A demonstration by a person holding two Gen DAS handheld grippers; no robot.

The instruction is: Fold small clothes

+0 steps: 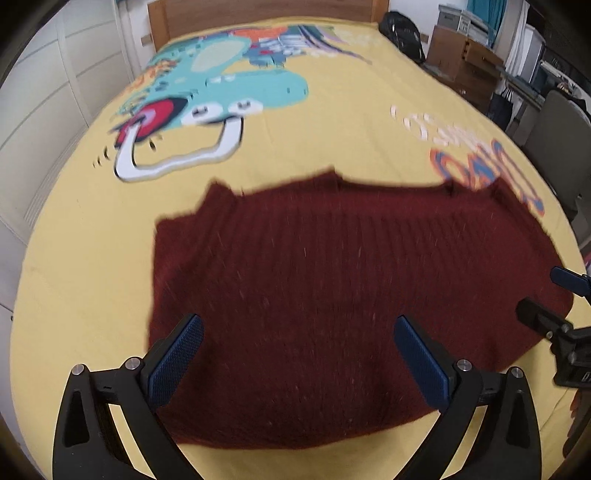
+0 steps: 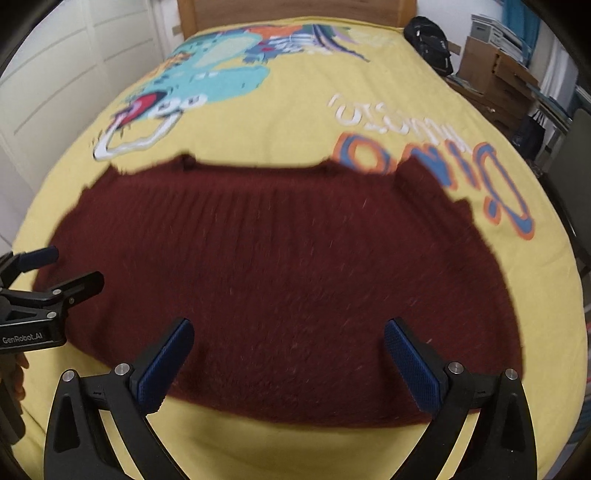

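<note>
"GenRobot.AI" in pale letters on the black body of the left tongs [image 2: 66,271]; bedspread [image 2: 295,122] lettering unreadable.

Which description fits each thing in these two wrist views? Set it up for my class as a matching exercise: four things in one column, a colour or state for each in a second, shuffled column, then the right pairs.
Things
1. sweater
2. bedspread
3. left gripper
4. headboard

Descriptions
a. brown wood at the far end of the bed
b. dark red ribbed knit, spread out flat
c. jaws wide apart, holding nothing
d. yellow, with a cartoon print and lettering

Pairs
1-b, 2-d, 3-c, 4-a
</note>
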